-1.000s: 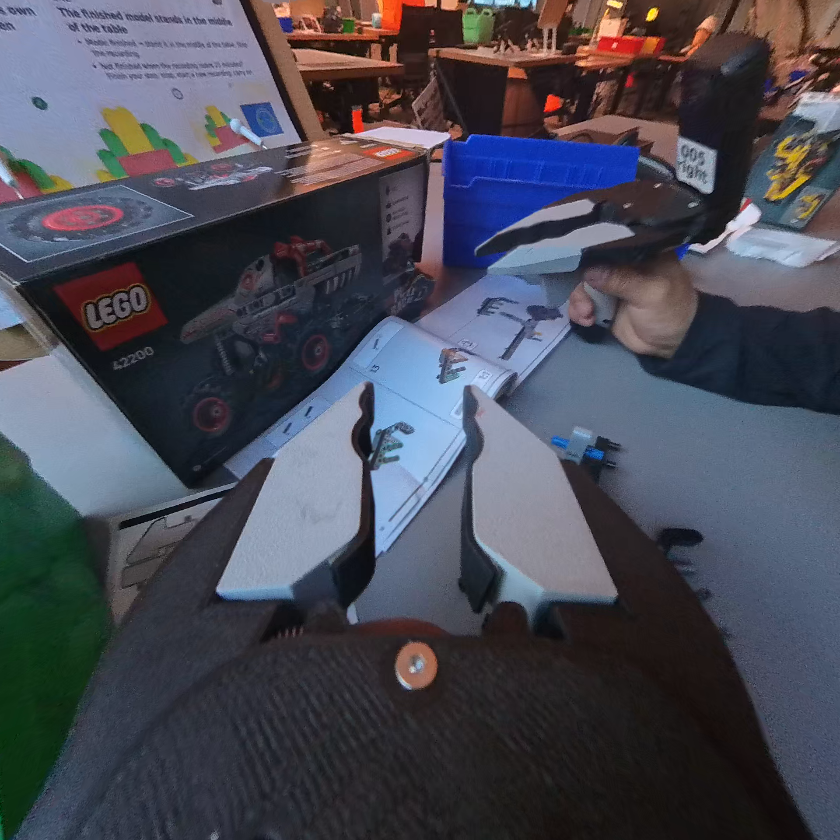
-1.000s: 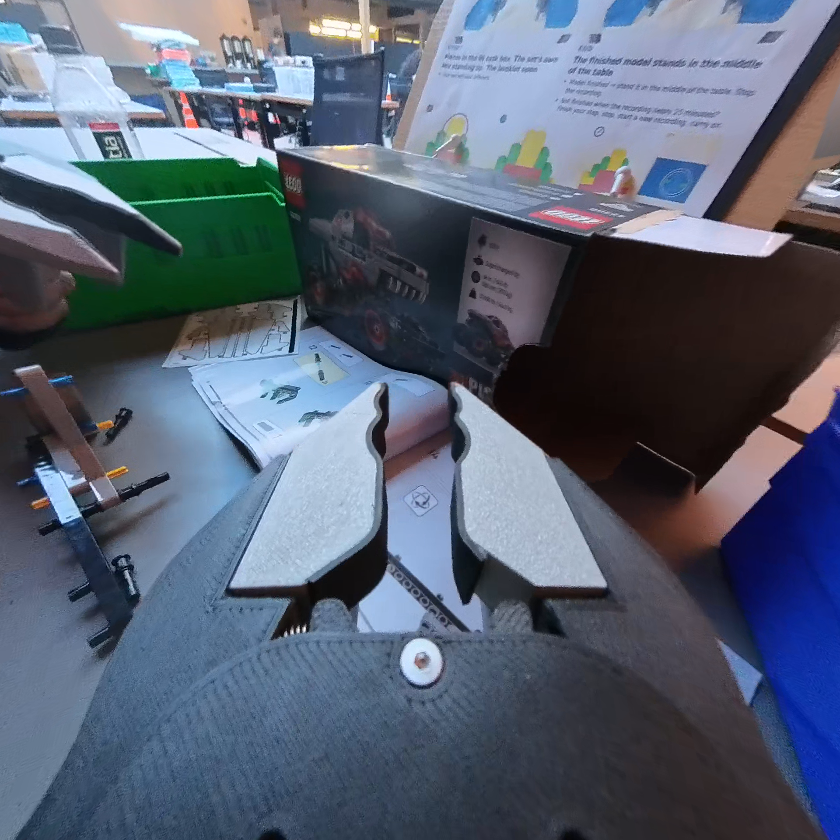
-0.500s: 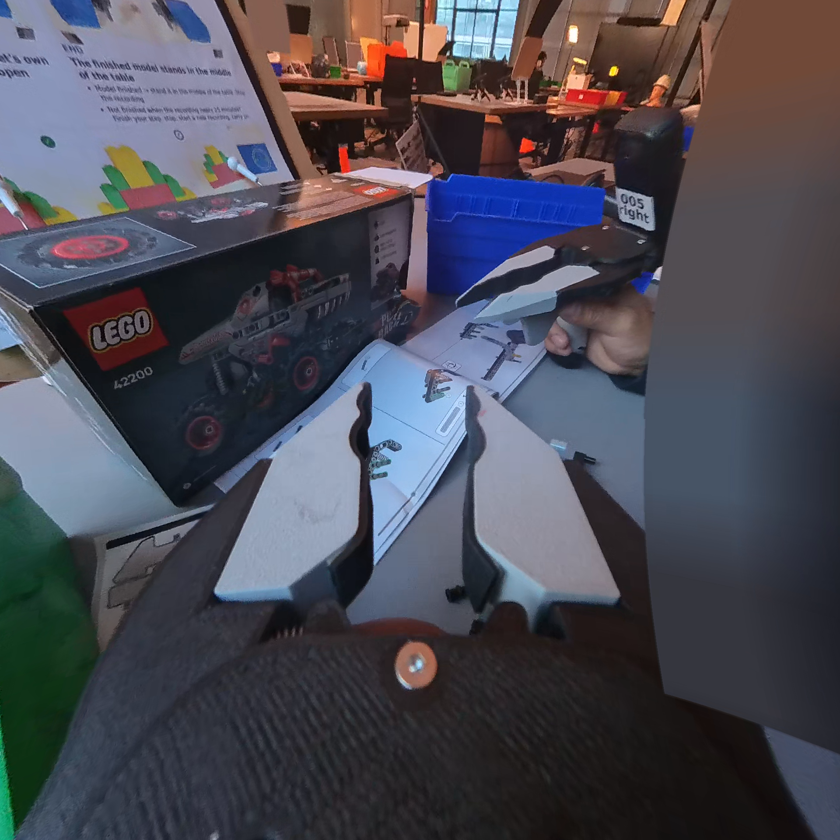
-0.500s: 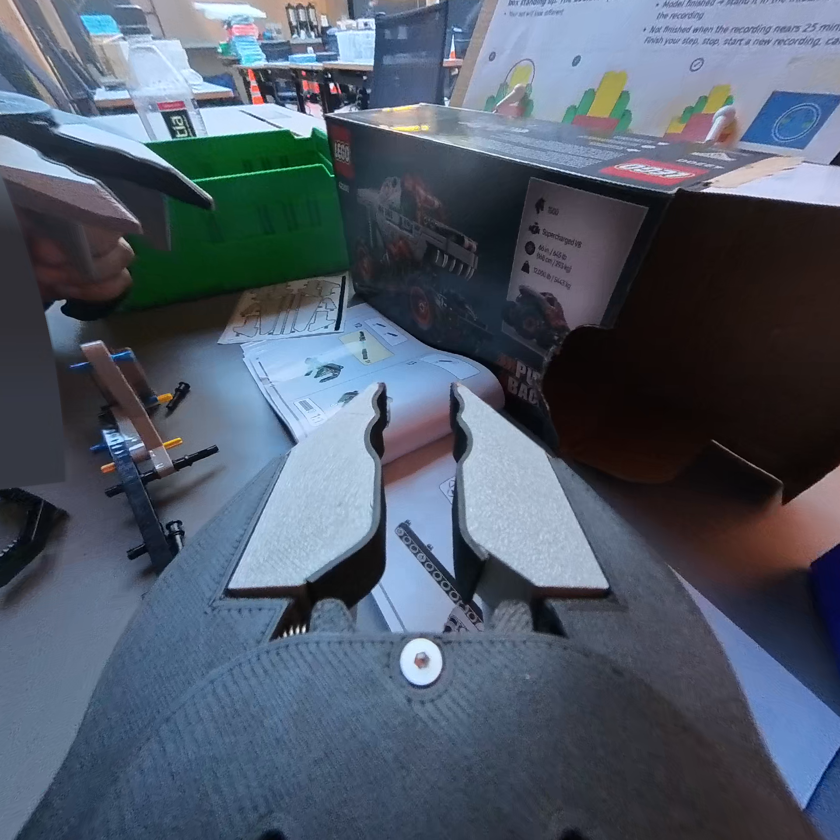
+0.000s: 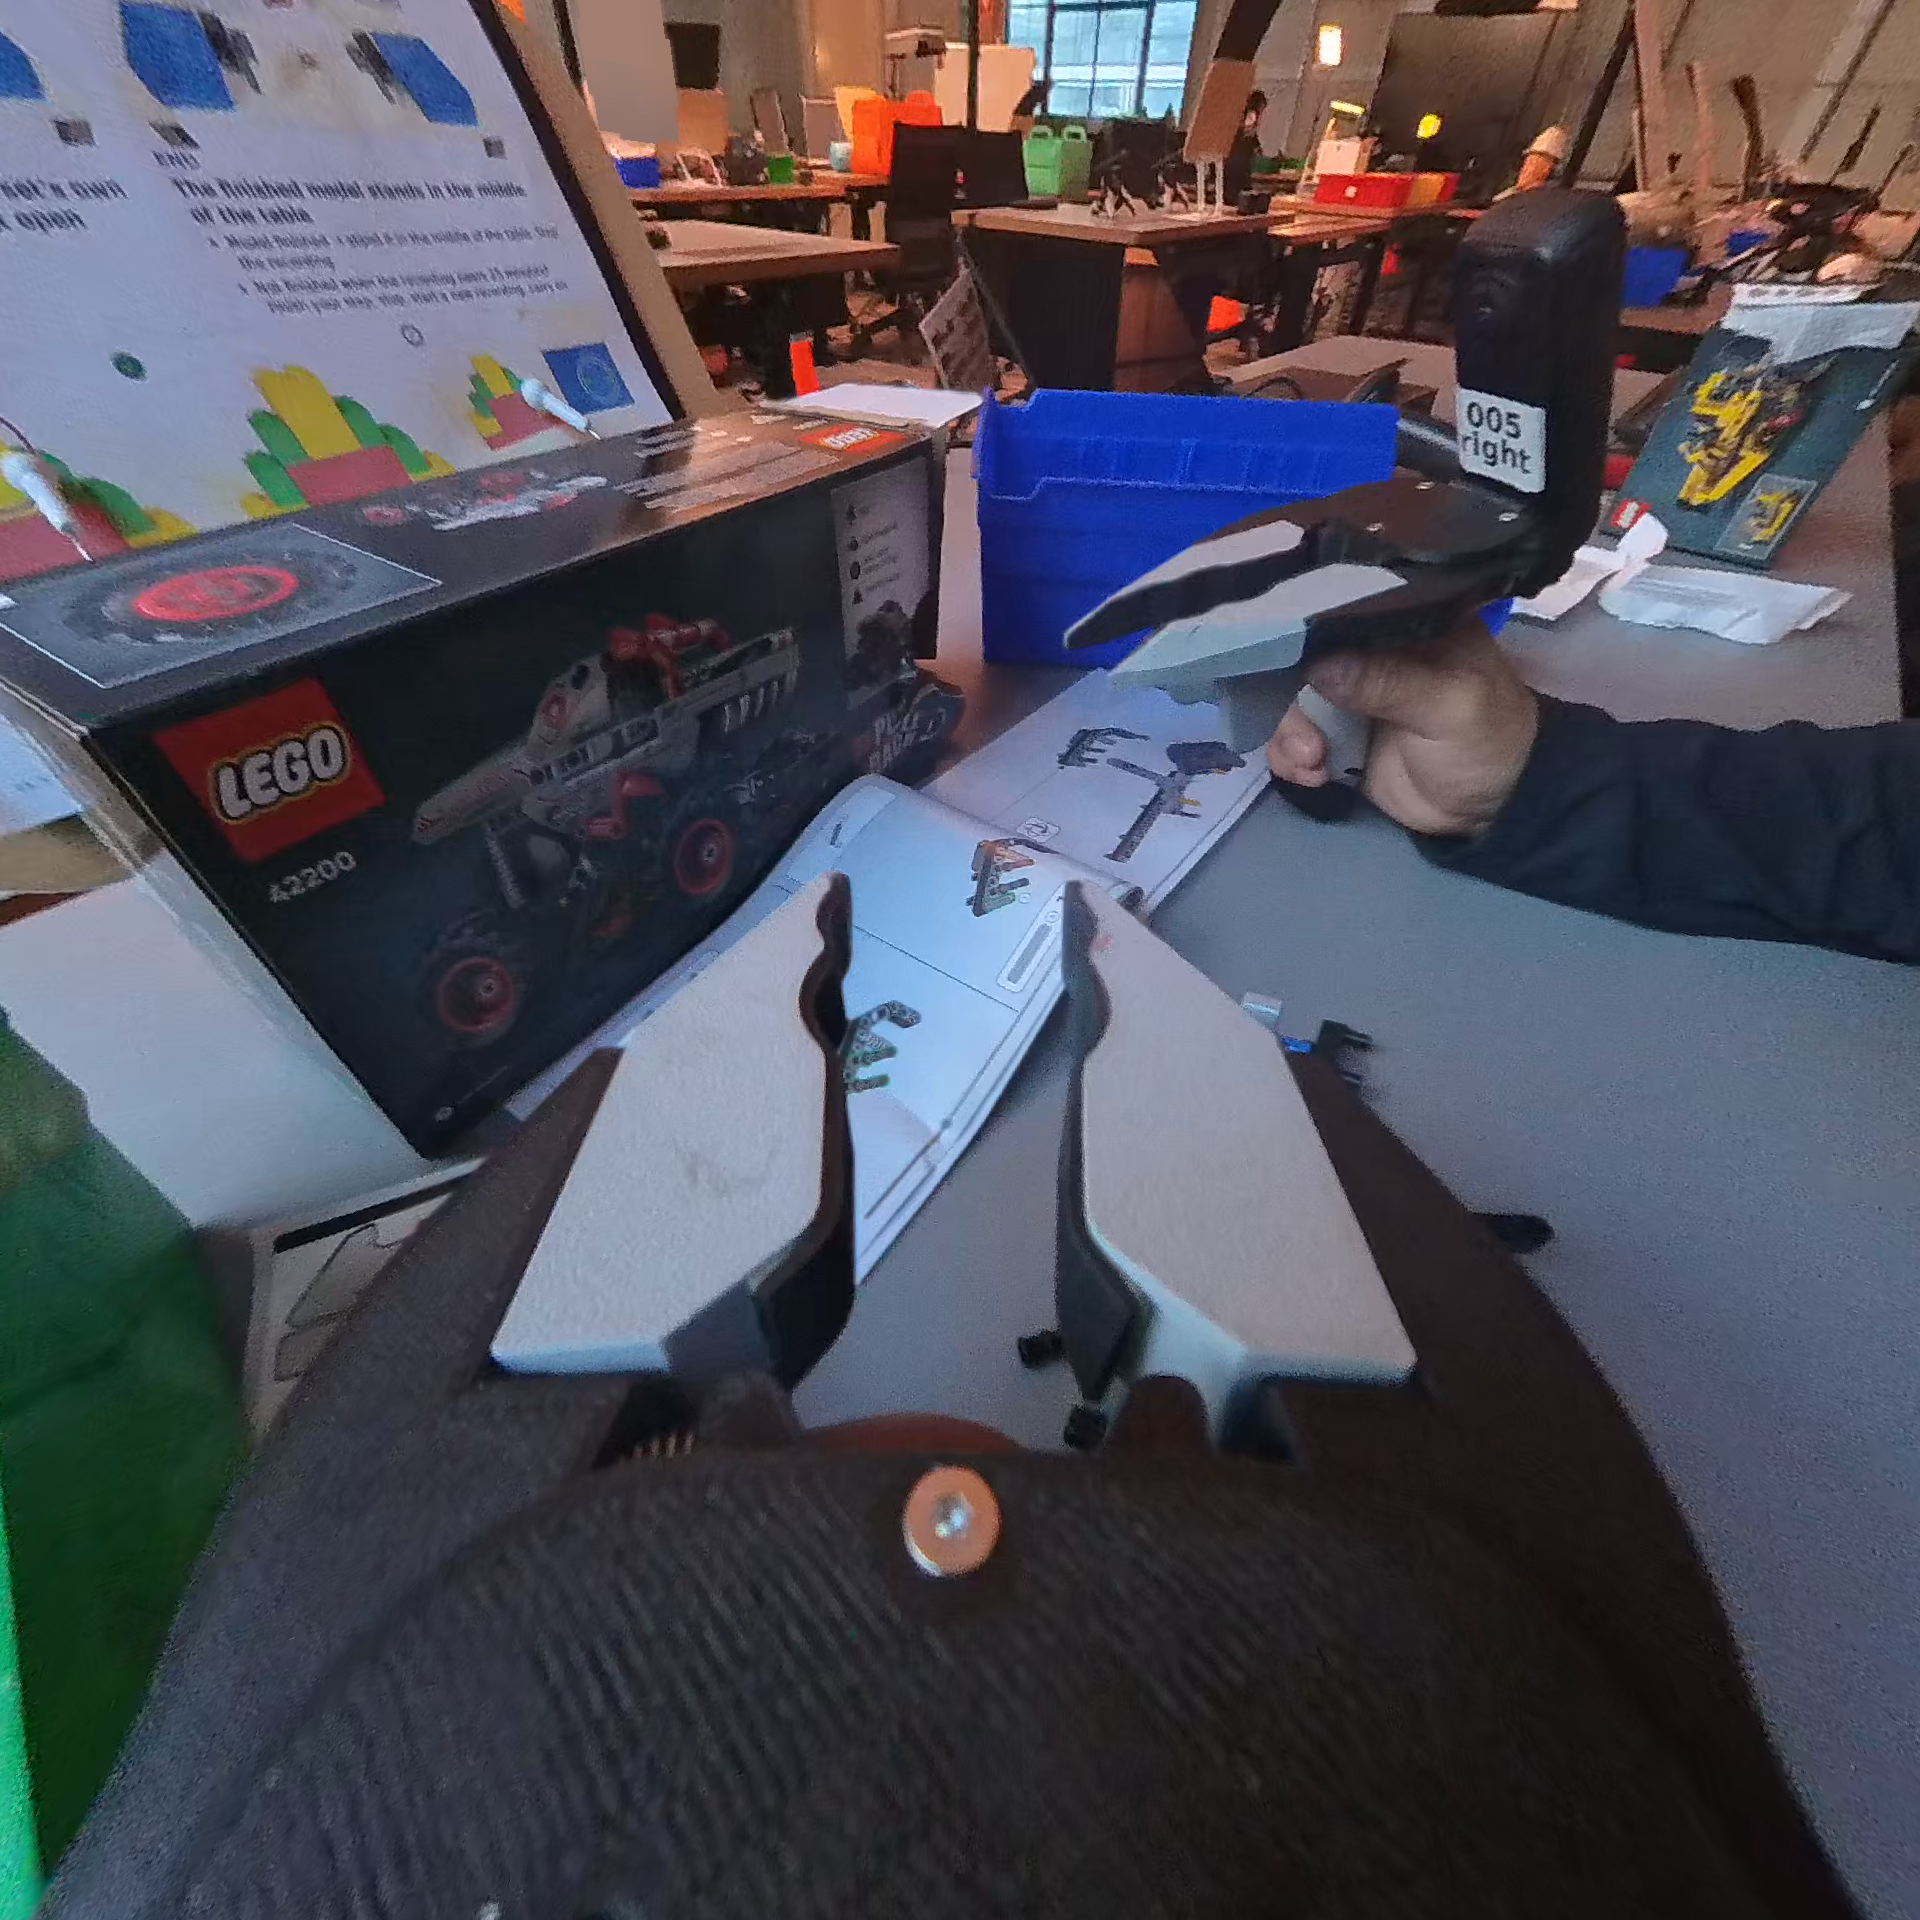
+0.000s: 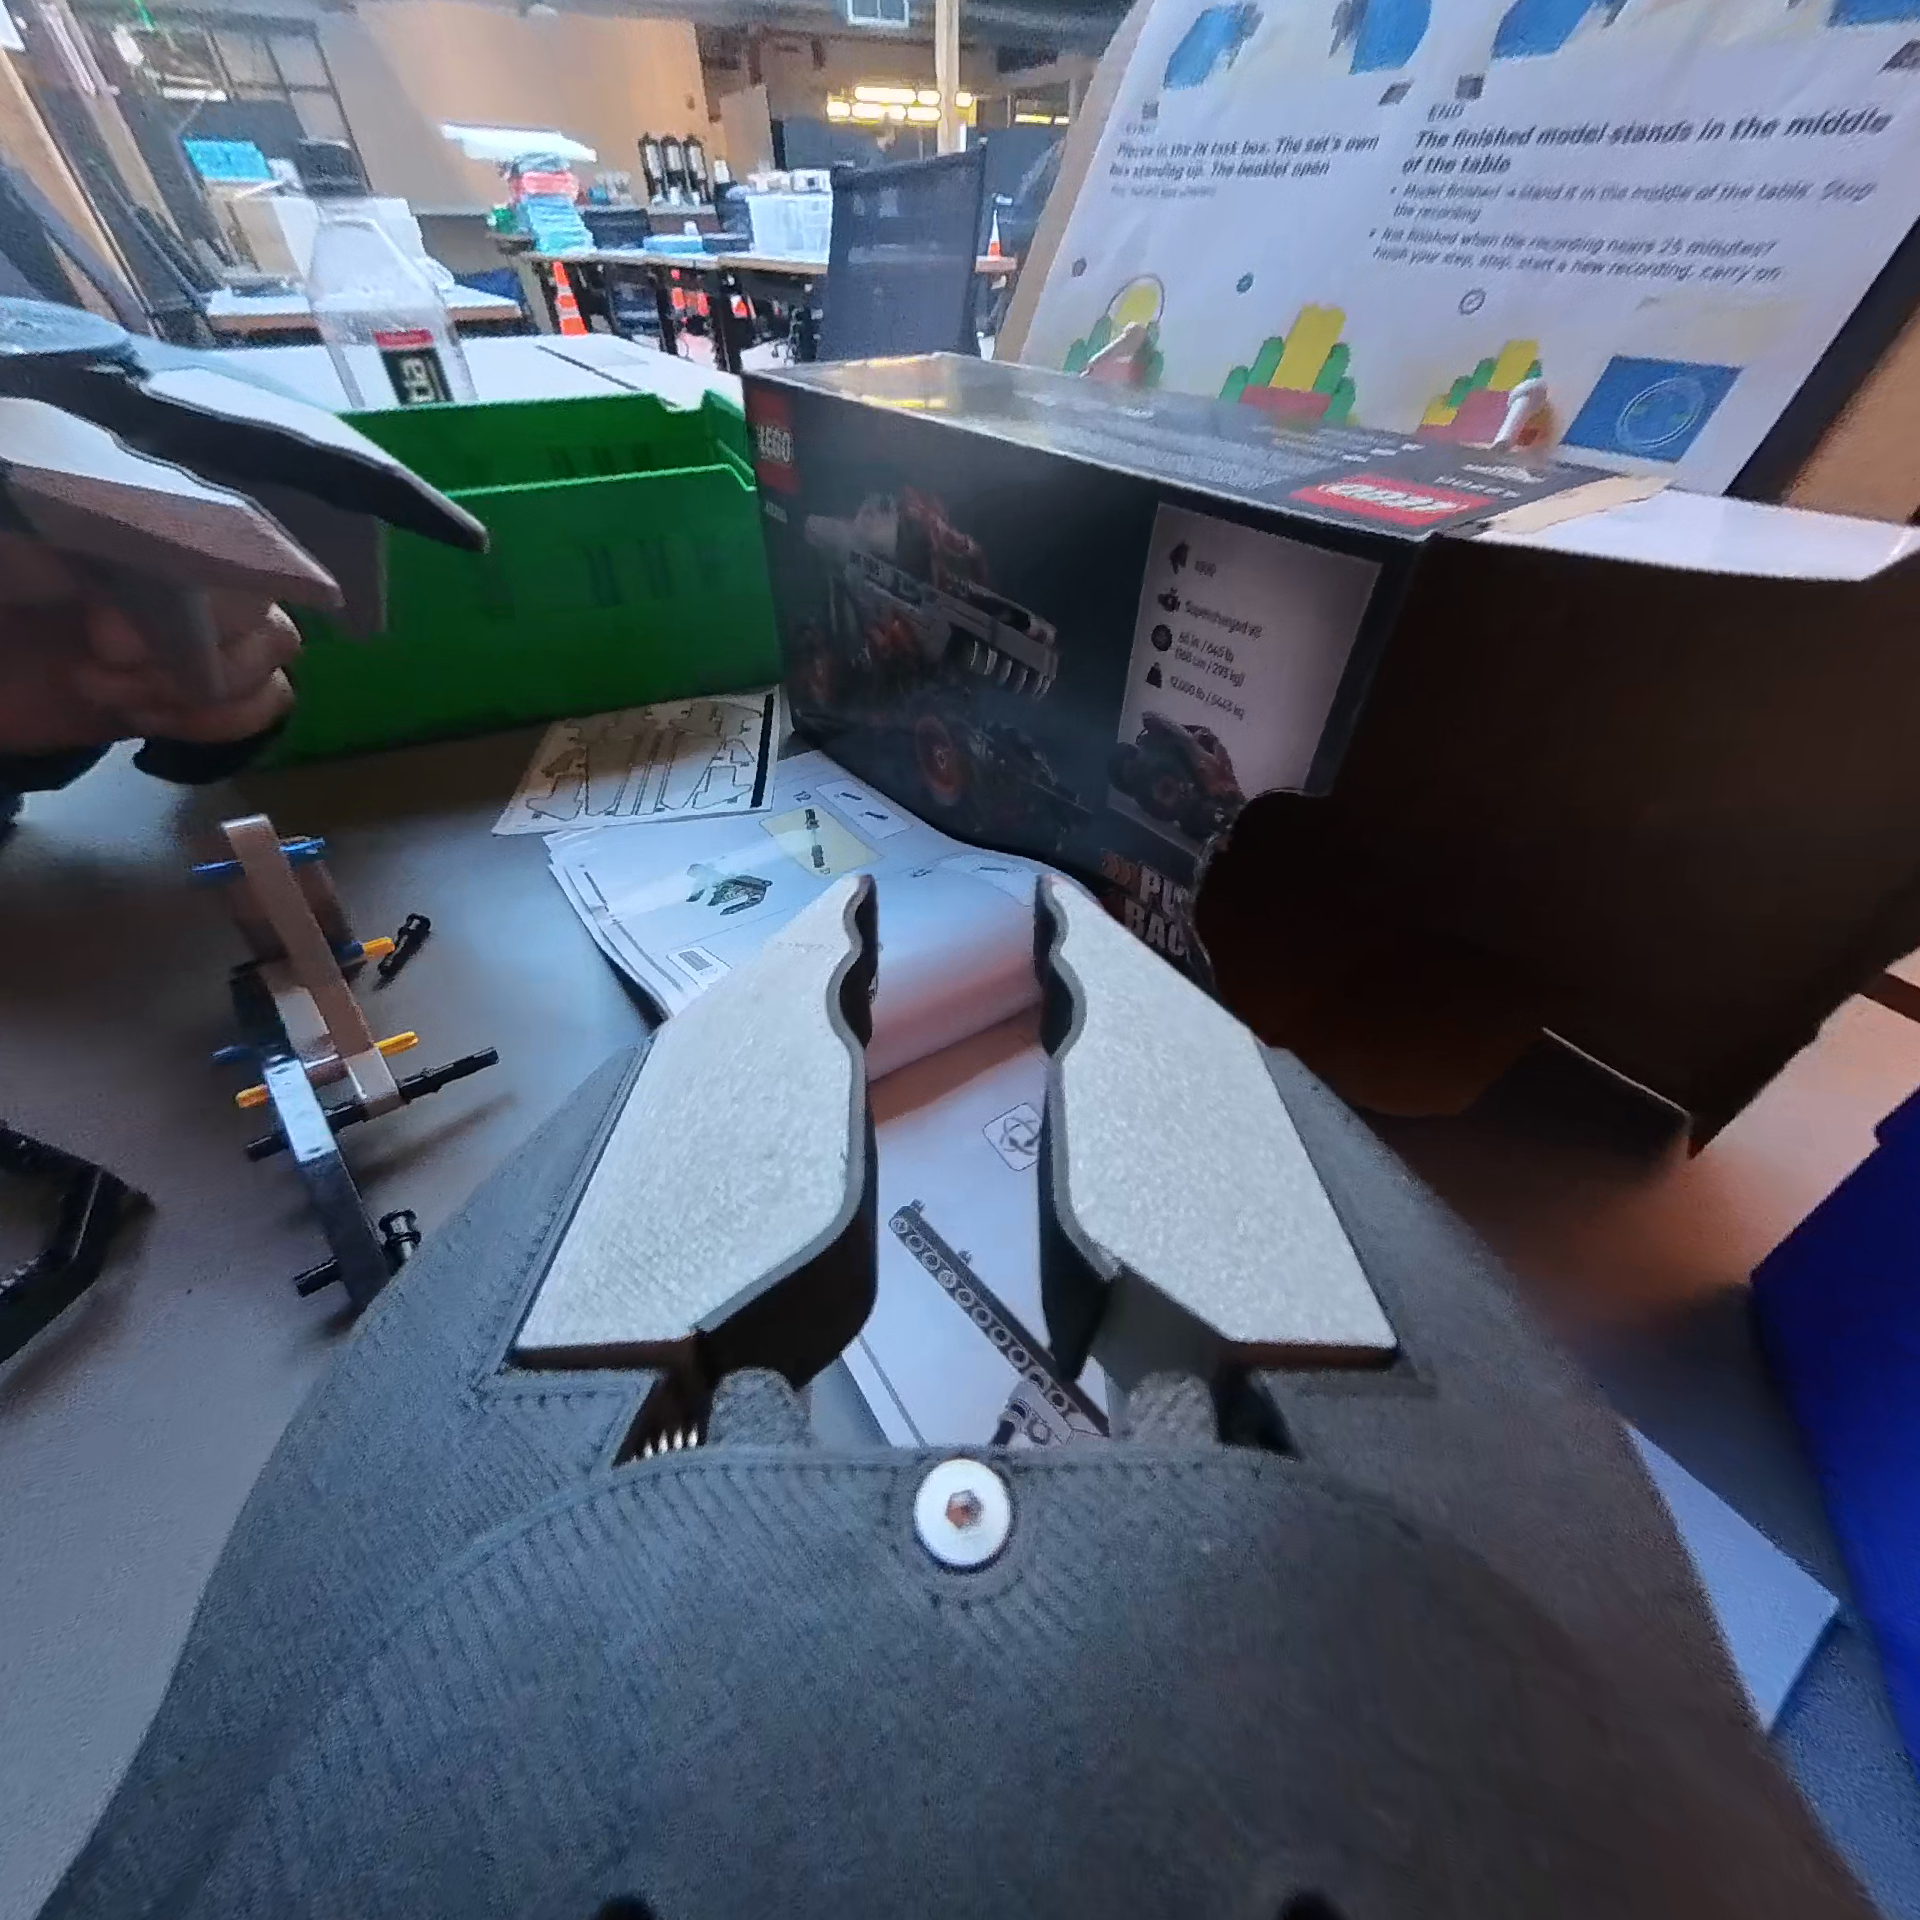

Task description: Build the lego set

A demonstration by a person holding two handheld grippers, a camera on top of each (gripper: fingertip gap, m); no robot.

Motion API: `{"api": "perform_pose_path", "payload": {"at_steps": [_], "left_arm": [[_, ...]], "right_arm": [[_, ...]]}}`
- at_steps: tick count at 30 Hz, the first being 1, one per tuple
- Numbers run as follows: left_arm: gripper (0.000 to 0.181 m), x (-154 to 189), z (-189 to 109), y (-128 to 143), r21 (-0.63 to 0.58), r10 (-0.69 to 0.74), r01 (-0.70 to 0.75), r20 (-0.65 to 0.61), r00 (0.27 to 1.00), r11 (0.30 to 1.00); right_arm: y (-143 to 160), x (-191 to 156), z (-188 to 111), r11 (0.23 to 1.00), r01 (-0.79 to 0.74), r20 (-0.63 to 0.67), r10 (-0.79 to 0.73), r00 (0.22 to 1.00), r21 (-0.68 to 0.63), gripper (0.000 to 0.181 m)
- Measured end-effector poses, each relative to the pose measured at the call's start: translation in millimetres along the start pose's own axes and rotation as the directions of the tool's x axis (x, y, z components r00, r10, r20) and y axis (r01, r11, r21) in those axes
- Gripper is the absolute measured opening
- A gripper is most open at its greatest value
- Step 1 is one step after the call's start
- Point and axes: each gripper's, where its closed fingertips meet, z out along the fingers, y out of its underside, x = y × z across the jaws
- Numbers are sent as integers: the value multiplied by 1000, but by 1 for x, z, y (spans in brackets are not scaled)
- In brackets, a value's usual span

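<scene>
My left gripper [image 5: 951, 914] is open and empty, held above the open instruction booklet [image 5: 935, 997] on the grey table. My right gripper [image 6: 951, 914] is also open and empty, over the booklet's other side [image 6: 727, 883]. A partly built frame of grey and black beams with blue, yellow and black pins [image 6: 301, 1029] lies on the table to the right gripper's left. A few small loose pieces [image 5: 1309, 1034] lie right of the left gripper. Each gripper shows in the other's view, the right one [image 5: 1122, 634] held in a hand, the left one [image 6: 312, 530] at the left edge.
The black set box [image 5: 468, 779] stands behind the booklet, its end flap open [image 6: 1455, 831]. A blue bin [image 5: 1174, 499] is at the right, a green bin [image 6: 582, 582] at the left. A sticker sheet [image 6: 665, 769] lies by the green bin. An instruction poster [image 6: 1507, 208] stands behind. Tip to tip, the grippers are about 15 centimetres apart.
Both grippers have drifted a little above the booklet. The right wrist view has swung left, bringing the partly built frame further in. Both stay open and empty.
</scene>
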Motion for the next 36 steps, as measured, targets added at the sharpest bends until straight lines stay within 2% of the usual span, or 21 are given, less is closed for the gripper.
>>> {"api": "perform_pose_path", "payload": {"at_steps": [10,12,15,17,18,20,24,26,29,32,36], "left_arm": [[38,12,4,-1,6,78,-78,17,997,997],[39,18,0,-2,-13,58,-58,6,998,998],[38,30,-35,-31,62,21,-20,-27,999,998],[35,22,-71,-54,98,61,-63,26,998,993],[34,11,-89,-57,65,75,-79,66,995,995],[34,-18,-121,-47,-64,71,-63,124,990,996],[41,-91,-177,11,-333,30,66,275,961,941],[48,-111,-199,36,-426,14,126,310,951,896],[48,-131,-220,60,-529,65,144,356,932,836],[46,-136,-208,63,-555,72,114,302,950,824],[42,-142,-157,43,-538,55,55,186,981,841]], "right_arm": [[-11,9,-11,998,6,-67,-1,998,69,32],[-10,12,-15,998,27,-98,-21,995,65,32],[-8,14,-20,998,40,-127,-33,991,50,32],[-7,15,-22,998,40,-136,-33,990,46,32],[-7,16,-23,998,39,-138,-32,990,47,32],[-7,16,-22,998,35,-136,-28,990,48,32],[-5,13,-19,999,28,-114,-23,993,38,32],[-5,10,-18,999,30,-103,-26,994,36,31],[-1,7,-14,999,38,-88,-37,995,11,31],[3,13,-14,997,71,-108,-73,991,-26,31],[6,22,-20,991,120,-147,-126,981,-53,31]]}}
